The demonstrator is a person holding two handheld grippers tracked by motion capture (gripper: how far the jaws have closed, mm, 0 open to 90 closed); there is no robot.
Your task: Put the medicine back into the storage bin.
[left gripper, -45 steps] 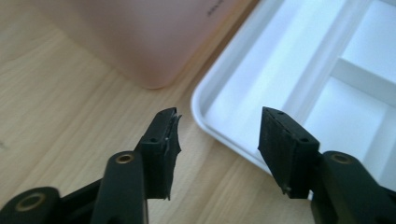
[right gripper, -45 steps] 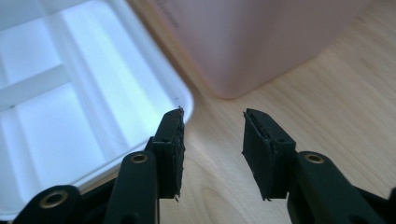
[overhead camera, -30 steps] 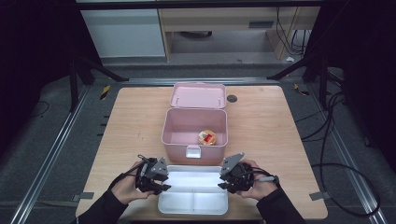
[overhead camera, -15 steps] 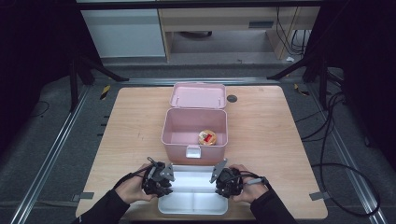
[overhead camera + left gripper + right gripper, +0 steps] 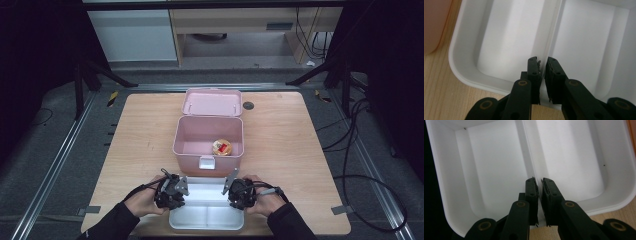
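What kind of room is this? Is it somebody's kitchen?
Probably not a kitchen; it looks more like a lab or recording studio. The wooden table stands inside dark curtains, with metal rails and loose cables on the grey floor, and a person works with a claw tool in each hand.

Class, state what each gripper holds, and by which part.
Both the left gripper and the right gripper clamp the white tray by its middle divider.

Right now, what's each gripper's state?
Left gripper: shut on the white tray, clamping its end wall.
Right gripper: shut on the tray's opposite end wall.
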